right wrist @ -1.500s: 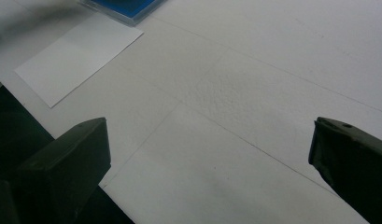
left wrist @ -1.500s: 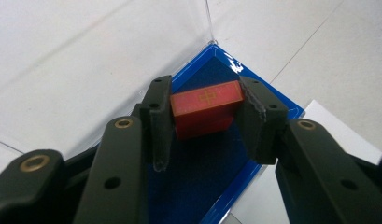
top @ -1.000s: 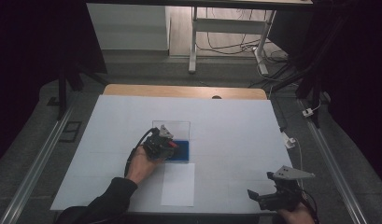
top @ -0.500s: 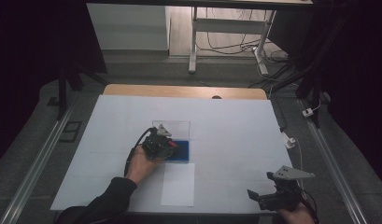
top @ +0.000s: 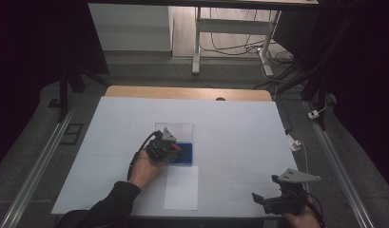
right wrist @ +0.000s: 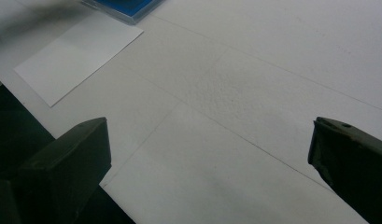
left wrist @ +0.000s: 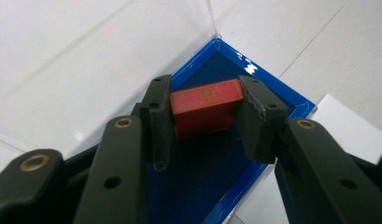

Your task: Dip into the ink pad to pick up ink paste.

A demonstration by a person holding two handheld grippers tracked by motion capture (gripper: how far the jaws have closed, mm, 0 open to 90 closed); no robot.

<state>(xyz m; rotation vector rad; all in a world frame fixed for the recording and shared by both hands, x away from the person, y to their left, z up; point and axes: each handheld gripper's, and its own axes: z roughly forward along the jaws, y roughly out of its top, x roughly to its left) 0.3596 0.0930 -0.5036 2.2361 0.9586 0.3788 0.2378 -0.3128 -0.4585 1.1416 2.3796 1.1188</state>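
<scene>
High view: compared with the 2 earlier pictures, nothing has shifted; the left gripper (top: 170, 149) remains over the blue tray (top: 186, 153) and the right gripper (top: 277, 202) rests apart near the table's (top: 239, 137) front edge. Left gripper view: jaws closed against both ends of the red block (left wrist: 206, 107), held inside the tray beside its clear lid (left wrist: 86, 60). Judged step: placing or lifting, paused. Right gripper view: jaws wide apart, holding nothing, white sheet (right wrist: 76, 56) beyond.
</scene>
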